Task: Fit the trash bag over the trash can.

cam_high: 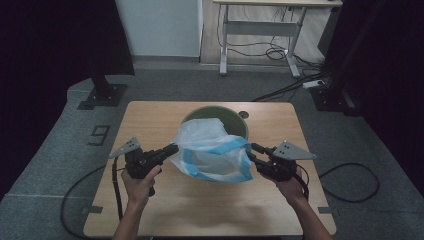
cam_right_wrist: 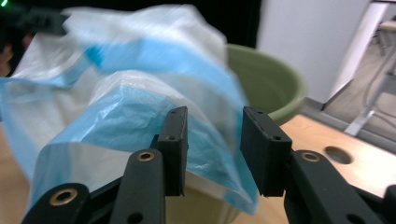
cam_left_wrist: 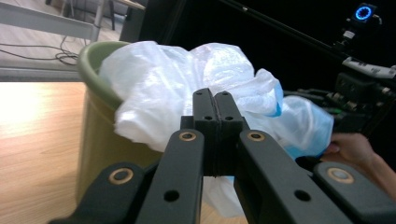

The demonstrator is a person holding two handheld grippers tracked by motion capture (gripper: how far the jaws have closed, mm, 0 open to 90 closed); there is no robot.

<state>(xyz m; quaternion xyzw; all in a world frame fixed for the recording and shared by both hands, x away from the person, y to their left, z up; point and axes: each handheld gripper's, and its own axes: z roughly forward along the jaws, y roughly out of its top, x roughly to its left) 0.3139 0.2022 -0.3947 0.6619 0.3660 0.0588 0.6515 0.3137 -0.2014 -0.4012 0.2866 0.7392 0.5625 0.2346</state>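
My left gripper is pinched tight on the plastic bag. My right gripper has its jaws parted around the blue-banded hem, not clamped. The bag half drapes over the green bin on the wooden table. I judge the film light, limp and slippery; best gripped at the hem.

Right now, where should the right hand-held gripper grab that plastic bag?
Take the plastic bag by its blue-banded rim, coming from the person's right. That edge already hangs between the right hand-held gripper's open jaws, free of the green bin.
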